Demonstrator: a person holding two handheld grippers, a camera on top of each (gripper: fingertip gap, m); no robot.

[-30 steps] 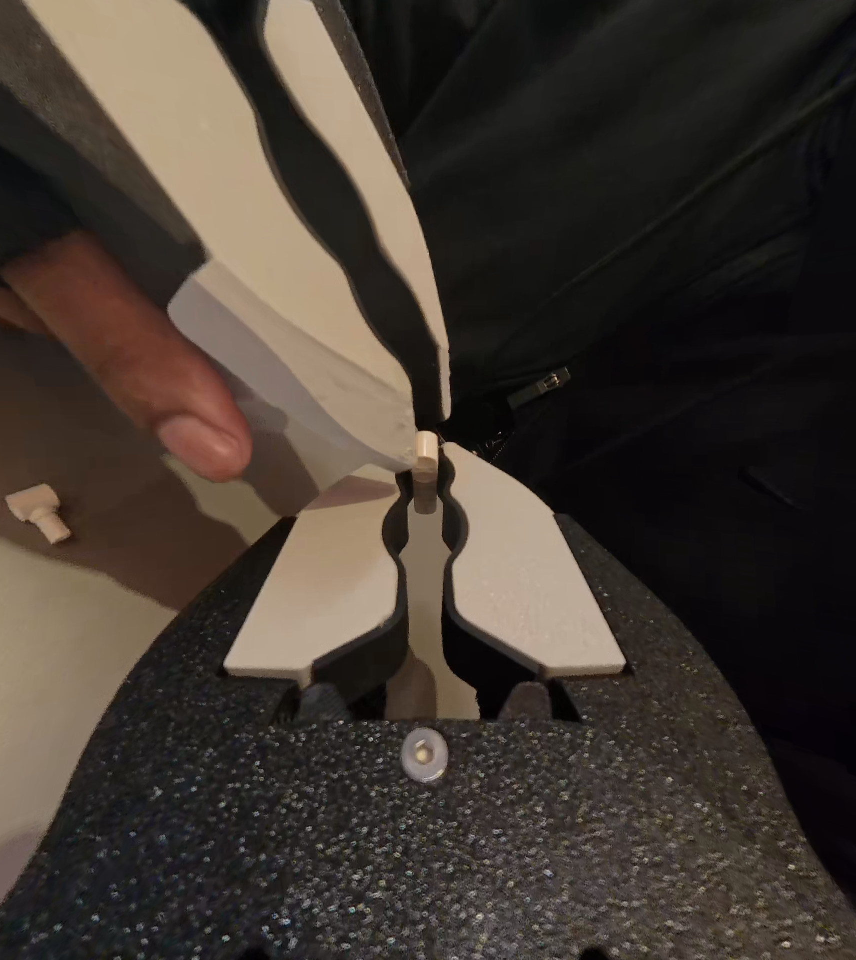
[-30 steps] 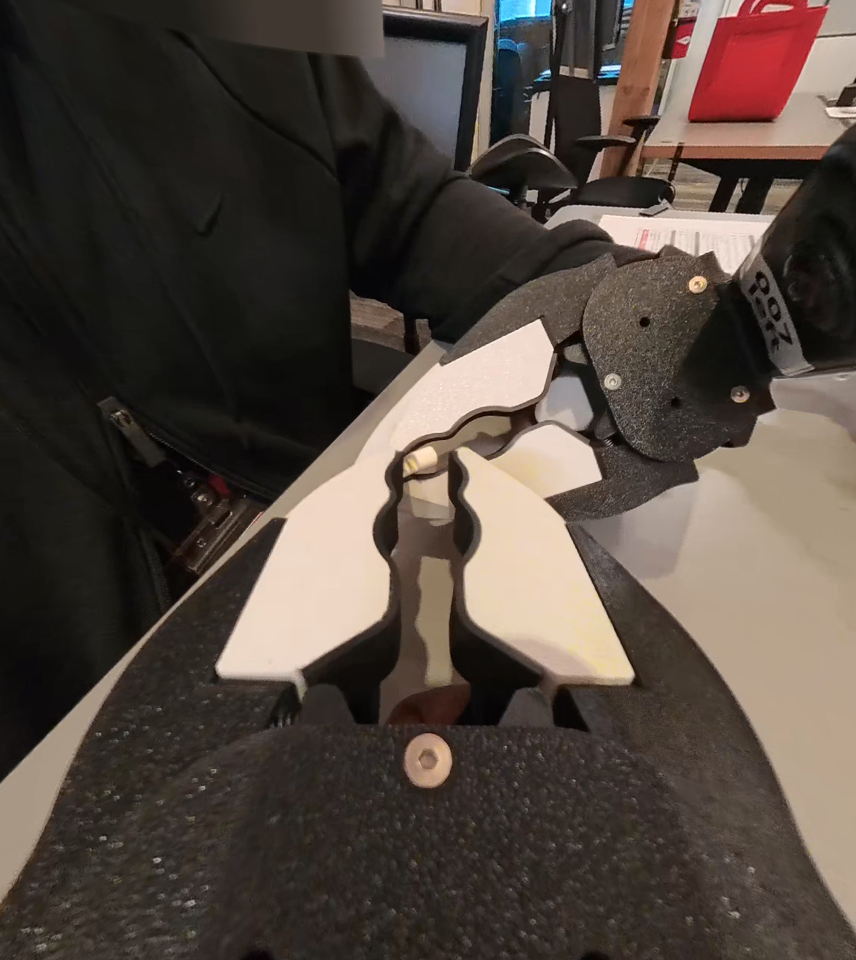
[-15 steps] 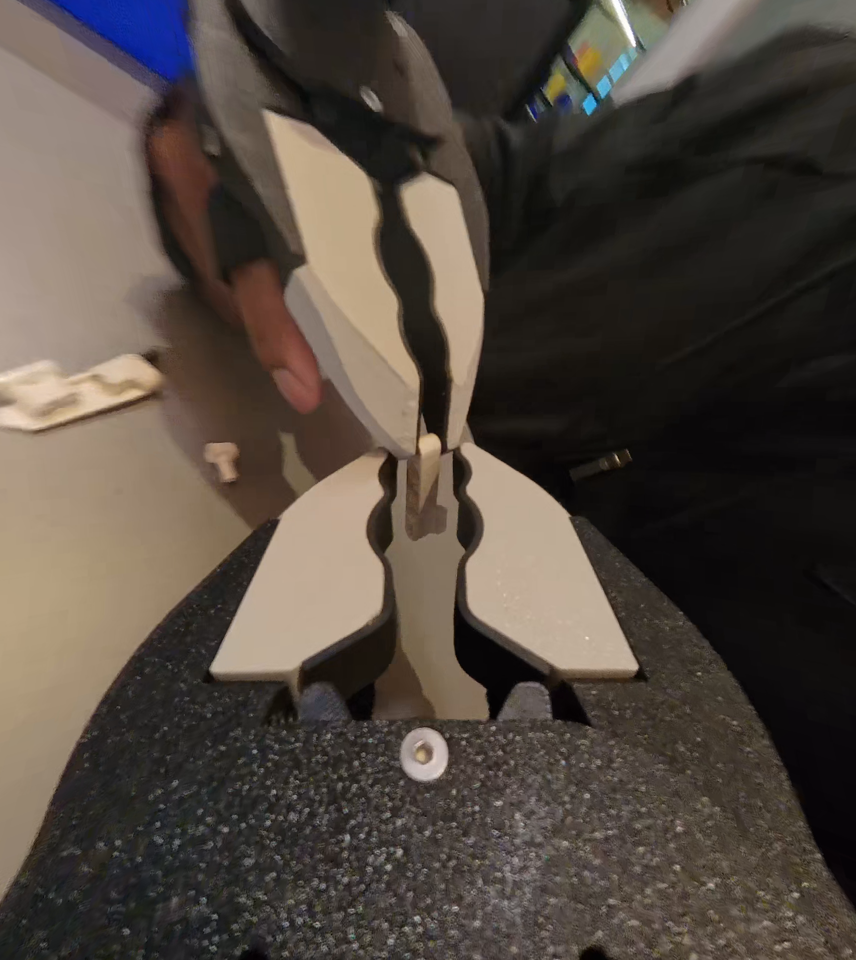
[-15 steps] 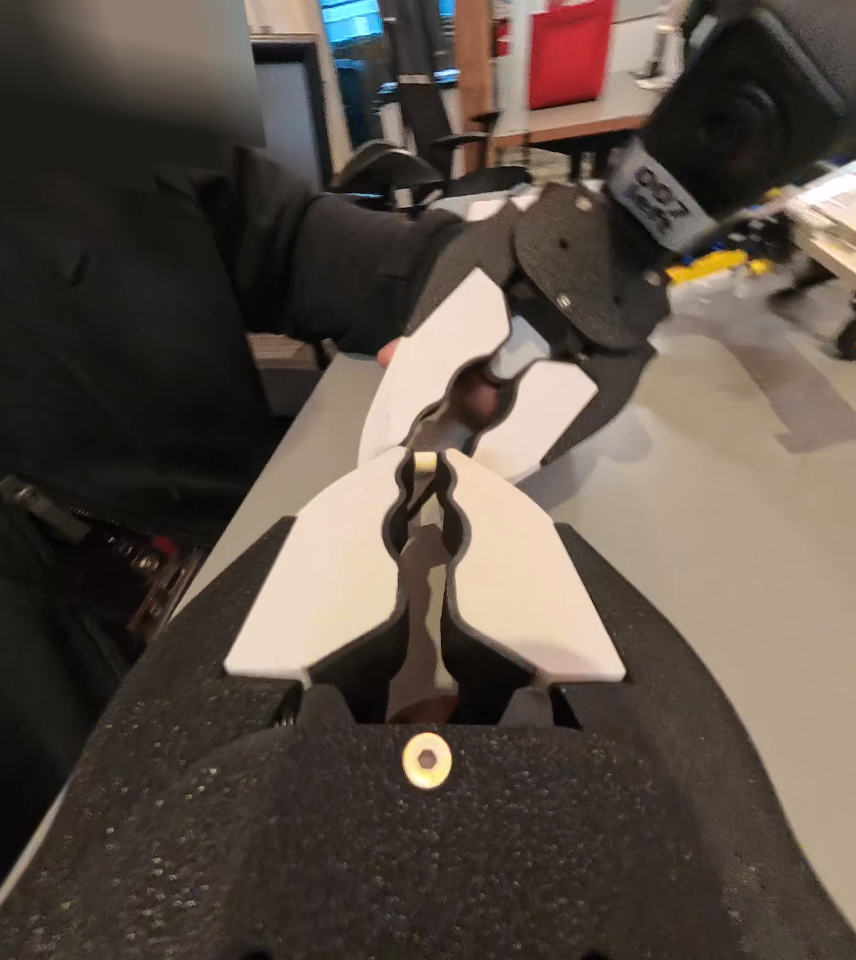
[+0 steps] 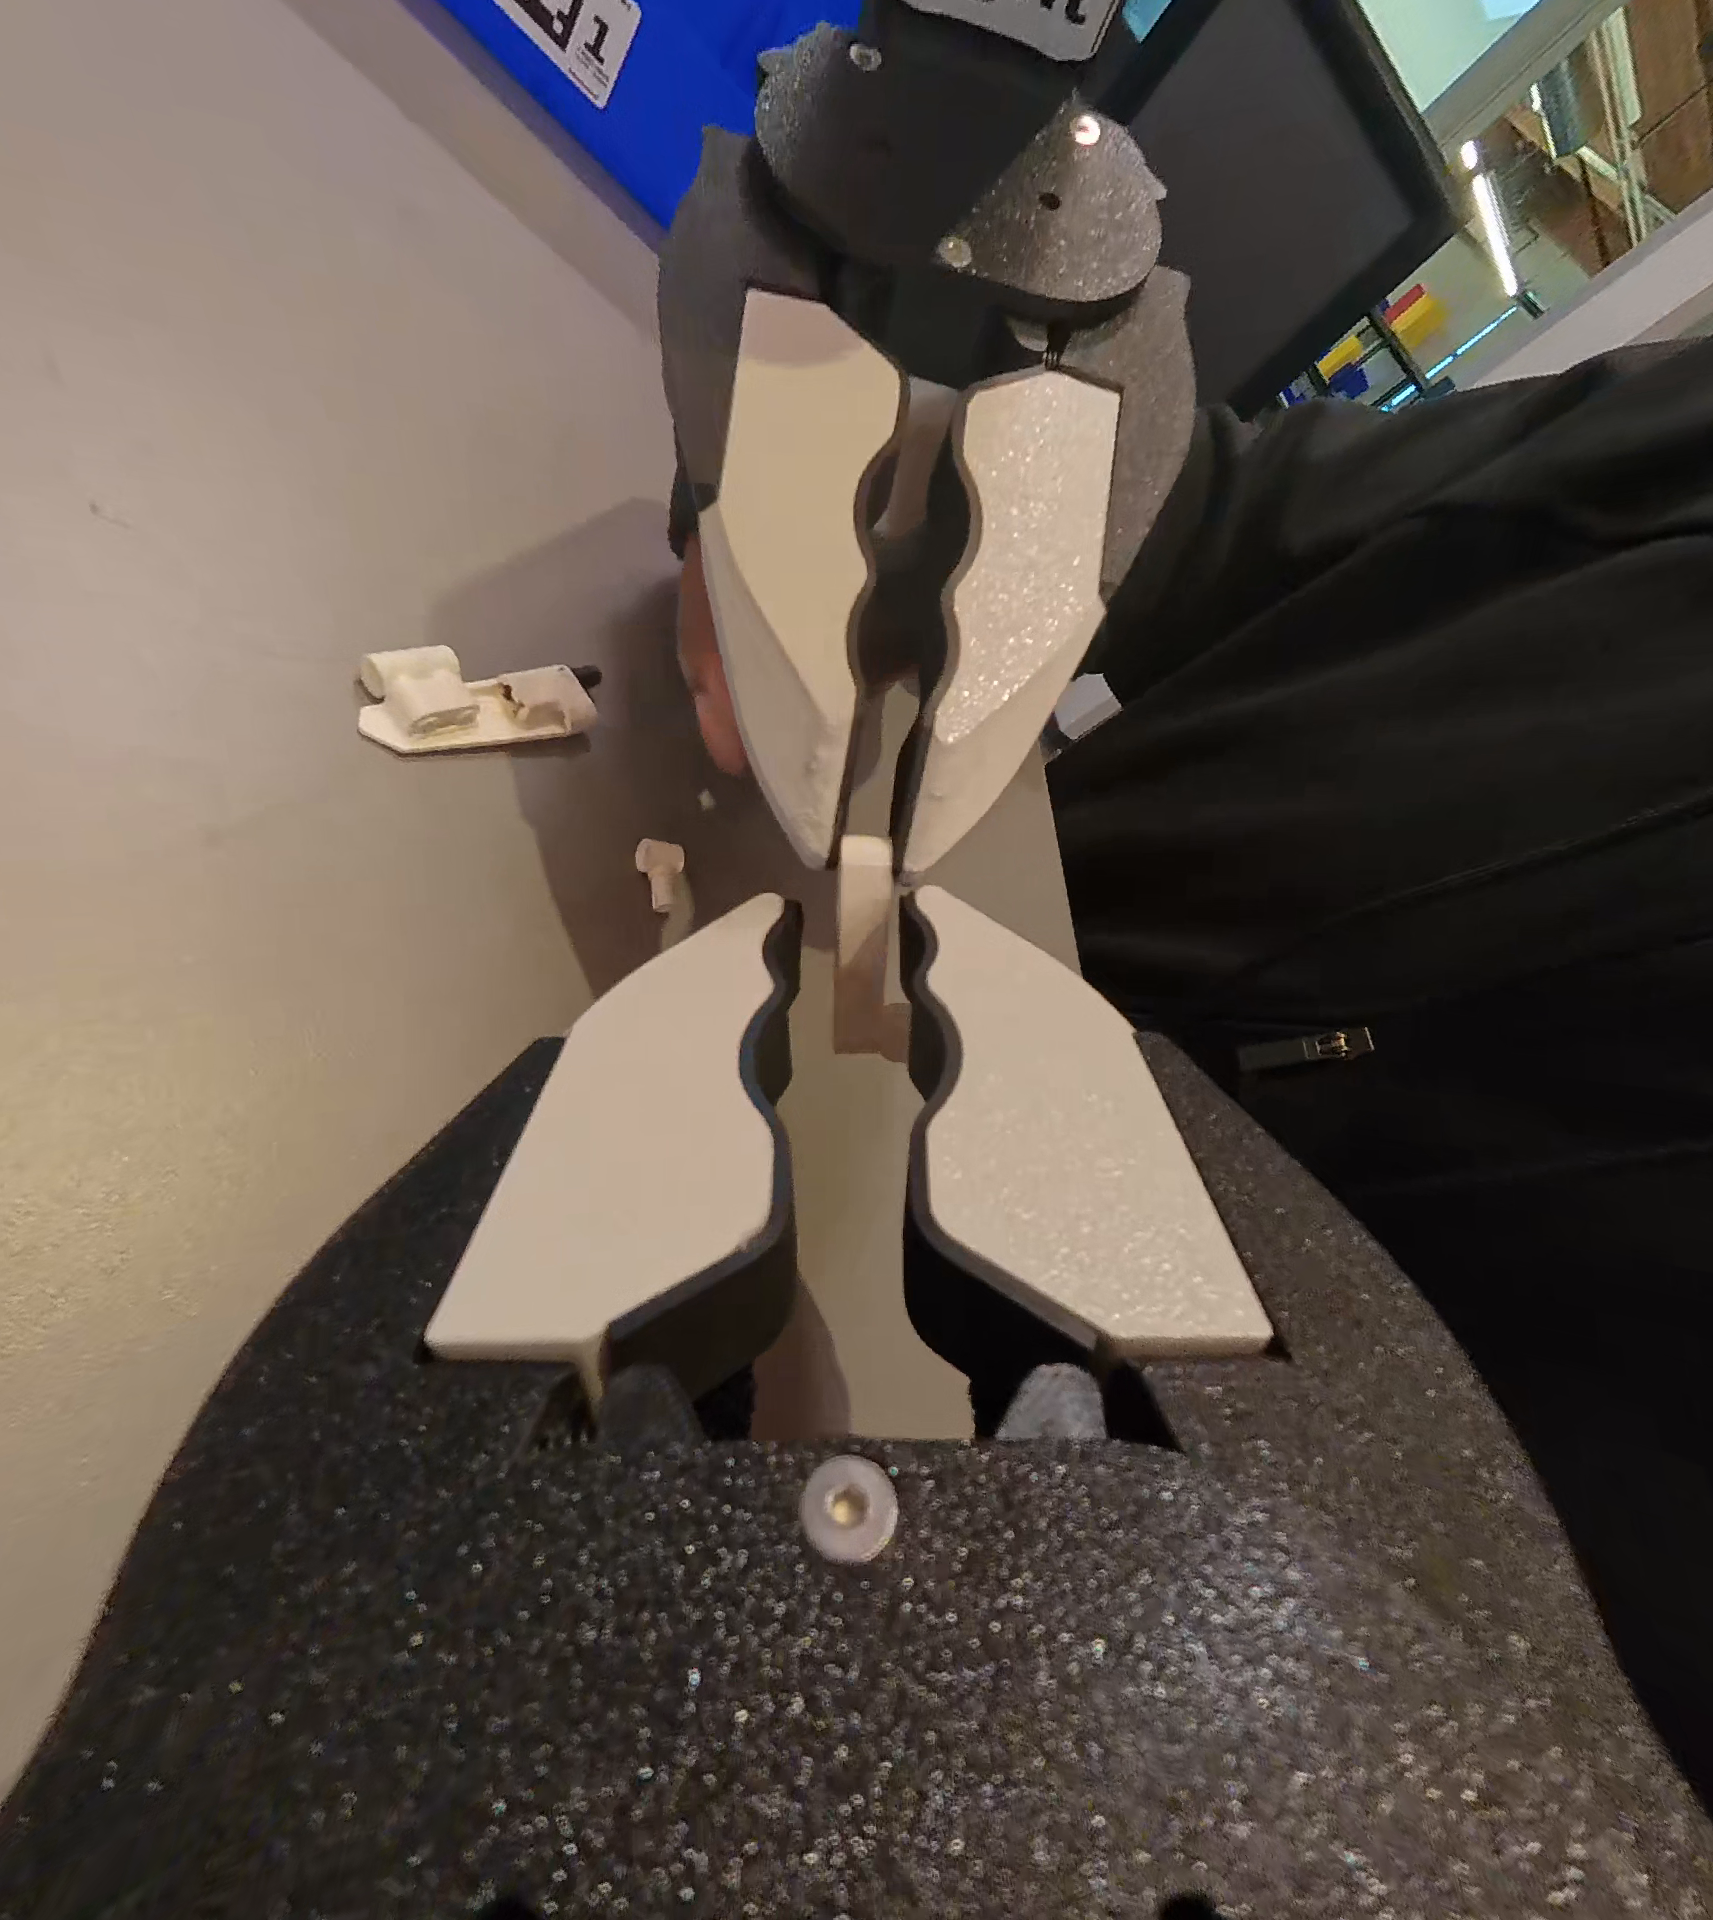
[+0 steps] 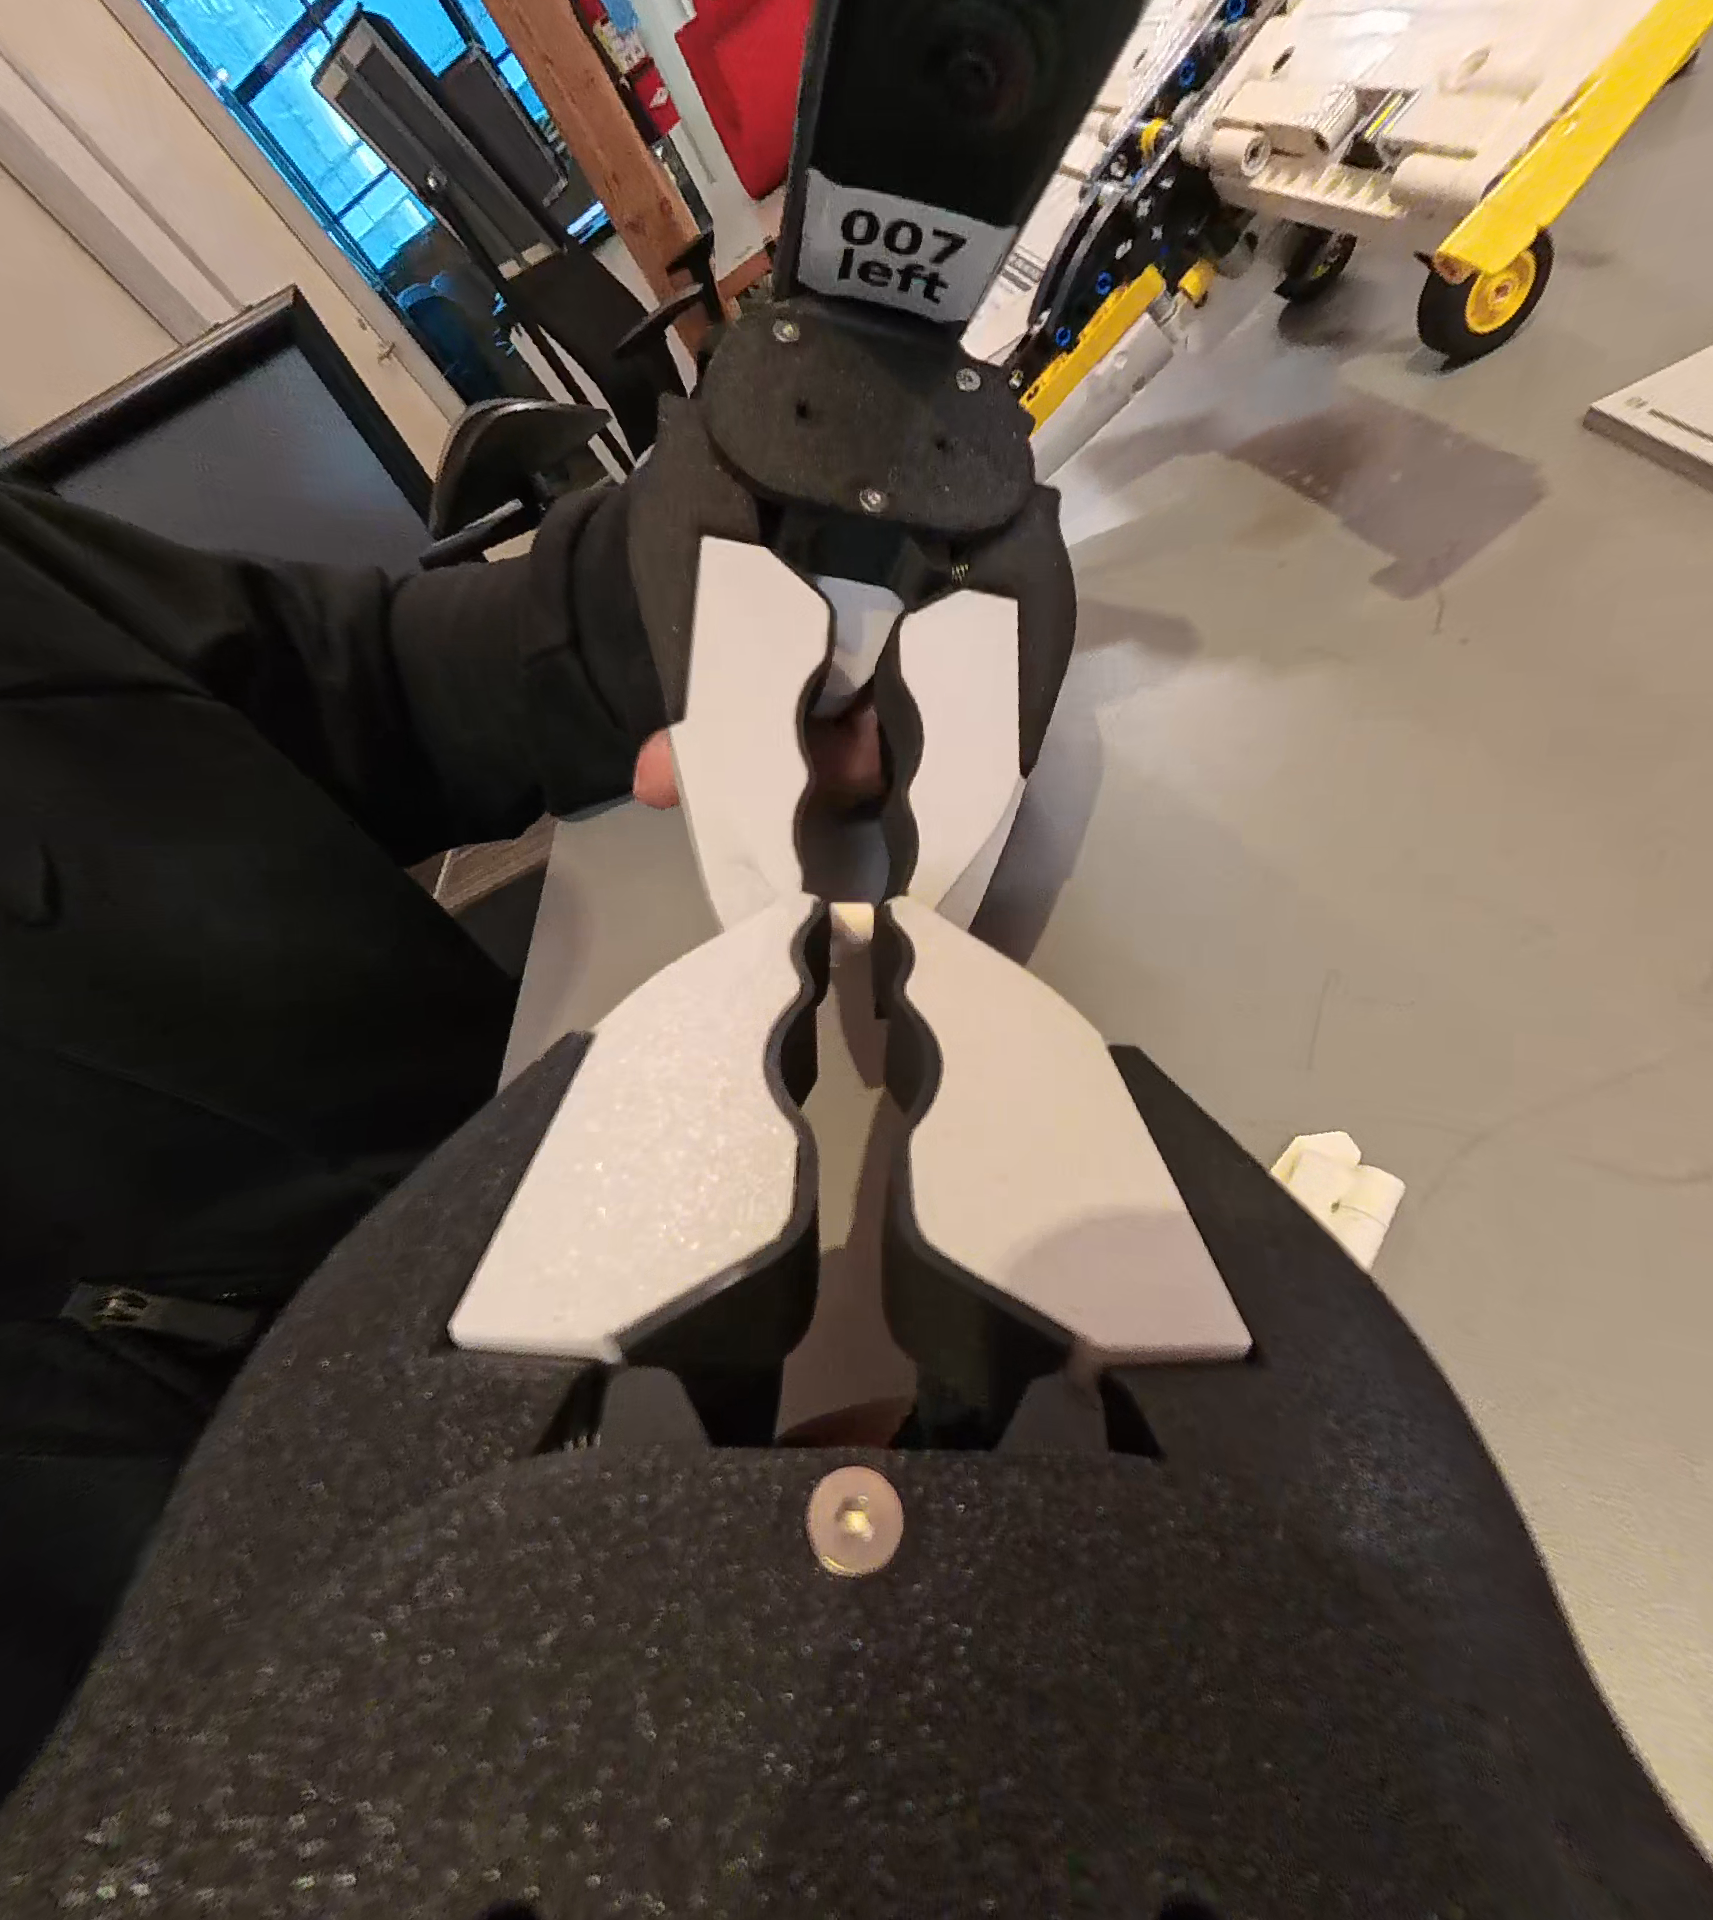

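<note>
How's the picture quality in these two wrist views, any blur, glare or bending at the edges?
Left wrist view: sharp across the frame; sparkly glare on one white finger of the right gripper; wide-angle bending tilts the table; soft shadow beside the white bracket. Right wrist view: mostly sharp, the small cream peg slightly soft; bright window behind; soft shadows on the table.

A white label (image 6: pixel 888 255) with black print sits on the black body of the left gripper (image 6: pixel 862 888), at twelve o'clock in the right wrist view. The left wrist view shows a white printed sticker (image 5: pixel 594 47) on a blue panel (image 5: pixel 561 125) at eleven o'clock.
</note>
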